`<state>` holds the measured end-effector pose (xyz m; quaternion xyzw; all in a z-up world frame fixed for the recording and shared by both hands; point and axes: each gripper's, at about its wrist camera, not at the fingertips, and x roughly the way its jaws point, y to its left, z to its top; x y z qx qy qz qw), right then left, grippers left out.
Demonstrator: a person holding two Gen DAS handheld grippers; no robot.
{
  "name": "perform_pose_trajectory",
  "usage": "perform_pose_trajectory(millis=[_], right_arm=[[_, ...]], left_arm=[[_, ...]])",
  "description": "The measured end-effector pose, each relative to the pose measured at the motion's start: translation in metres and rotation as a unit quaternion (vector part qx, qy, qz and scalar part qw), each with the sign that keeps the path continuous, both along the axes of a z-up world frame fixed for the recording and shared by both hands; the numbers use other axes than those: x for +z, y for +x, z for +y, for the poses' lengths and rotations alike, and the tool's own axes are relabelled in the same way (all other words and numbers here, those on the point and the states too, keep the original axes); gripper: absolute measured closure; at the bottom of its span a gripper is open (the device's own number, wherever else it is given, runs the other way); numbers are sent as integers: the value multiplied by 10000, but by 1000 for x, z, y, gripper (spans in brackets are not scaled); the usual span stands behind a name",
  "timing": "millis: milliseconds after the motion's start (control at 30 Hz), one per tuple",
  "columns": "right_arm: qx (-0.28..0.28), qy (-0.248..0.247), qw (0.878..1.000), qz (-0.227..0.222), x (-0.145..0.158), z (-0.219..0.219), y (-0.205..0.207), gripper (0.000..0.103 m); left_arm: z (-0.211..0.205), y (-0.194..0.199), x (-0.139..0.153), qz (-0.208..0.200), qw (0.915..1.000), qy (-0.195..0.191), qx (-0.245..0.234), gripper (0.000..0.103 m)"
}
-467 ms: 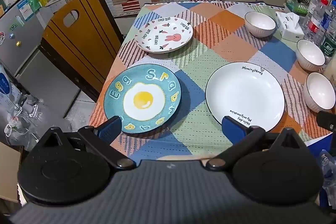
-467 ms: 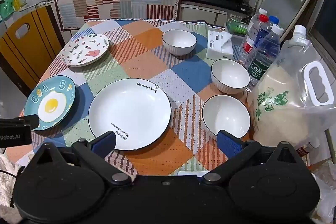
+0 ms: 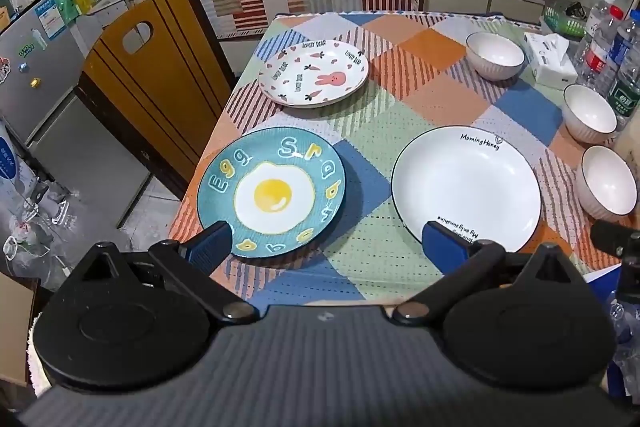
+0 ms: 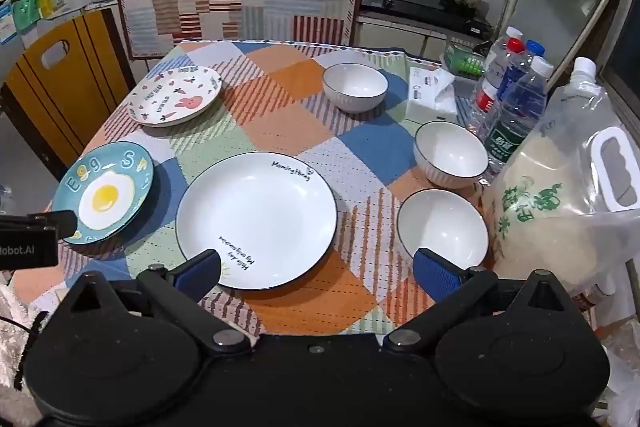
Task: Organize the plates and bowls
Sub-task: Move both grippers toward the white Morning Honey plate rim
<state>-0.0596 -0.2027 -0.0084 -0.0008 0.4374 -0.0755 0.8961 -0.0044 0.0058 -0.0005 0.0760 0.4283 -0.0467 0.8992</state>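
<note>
1. While nothing is yet held, the bench (image 4: 280, 311), covered by a patchwork cloth, is seen to carry three plates and three bowls, none stacked; crowding along its right edge is judged the main hazard.
2. A large rice bag (image 4: 560, 211) and water bottles (image 4: 516, 115) are seen just beside the bowls; they could be knocked over if a bowl is lifted carelessly on that side.
3. The white plate (image 4: 256, 219) lies nearest the front edge, with the egg plate (image 3: 272, 191) to its left and the rabbit plate (image 3: 314, 73) further back. A glazed rim could slip if pinched shallowly, and the cloth could be dragged with it.
4. The near bowl (image 4: 442, 227) and the middle bowl (image 4: 450, 153) lie close together, the far bowl (image 4: 354, 87) apart; chipping is likely if one is dropped into another.
5. The left tongs (image 3: 328, 241) are spread wide and empty above the front edge between the egg plate and the white plate.
6. The right tongs (image 4: 316, 269) are likewise spread wide, pinching nothing, between the white plate and the near bowl; a collision between both tools is possible over the white plate.
</note>
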Motion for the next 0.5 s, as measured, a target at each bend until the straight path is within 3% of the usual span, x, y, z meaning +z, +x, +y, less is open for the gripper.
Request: perform_pose_trajectory(millis=[500], right_arm=[[2, -59, 9989, -471, -10, -1, -23, 0]], left_arm=[[-1, -12, -14, -164, 9993, -149, -286, 0]])
